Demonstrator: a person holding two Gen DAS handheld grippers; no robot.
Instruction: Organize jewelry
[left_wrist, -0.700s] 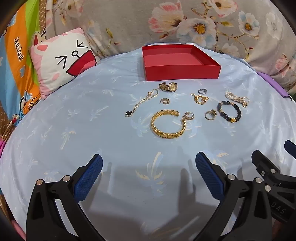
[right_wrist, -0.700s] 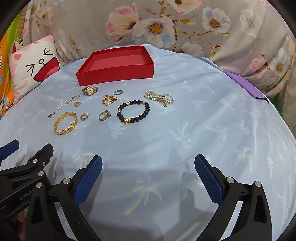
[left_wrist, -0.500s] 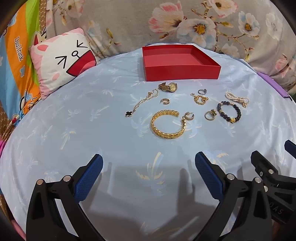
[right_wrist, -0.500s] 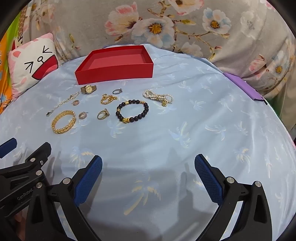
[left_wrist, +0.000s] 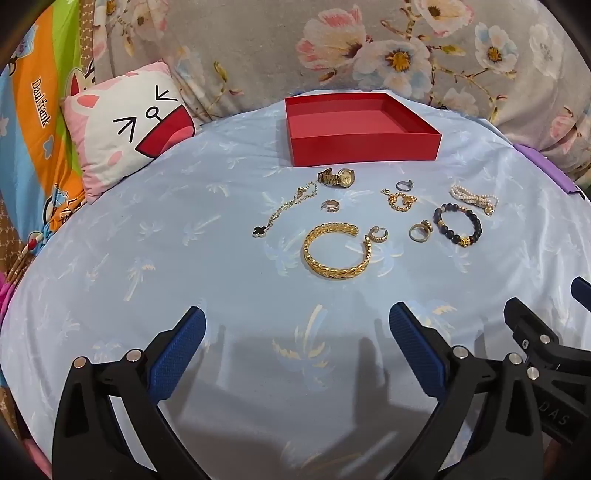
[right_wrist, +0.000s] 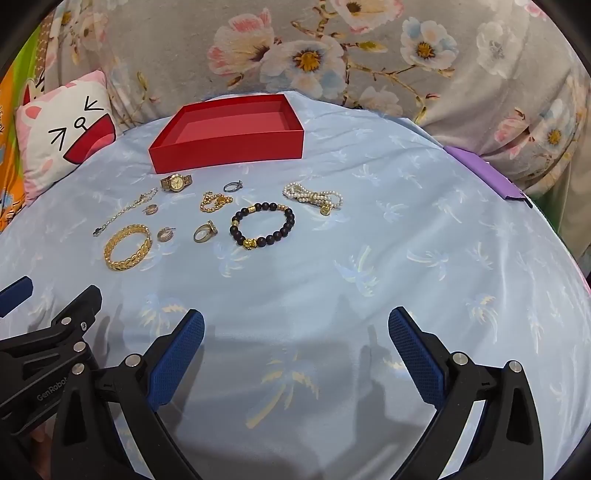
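Where it lies flat, the gold bangle (left_wrist: 335, 253) gapes open, leaf-patterned.

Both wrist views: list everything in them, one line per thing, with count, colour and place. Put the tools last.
box: 1, red, open and empty, far side of the sheet
watch: 1, gold, just in front of the box
chain: 1, gold with a black clover charm, left of the group
bangle: 1, gold, nearest the tools
bead bracelet: 1, black with gold beads, right of centre
pearl bracelet: 1, white, far right of the group
heart chain: 1, gold, middle
rings: 5 small pieces, gold and silver, scattered among the rest
pillow: 1, white and pink cat face, left
sheet: 1, light blue with palm print
left tool: 1, black with blue pads, open, empty
right tool: 1, same, open, empty
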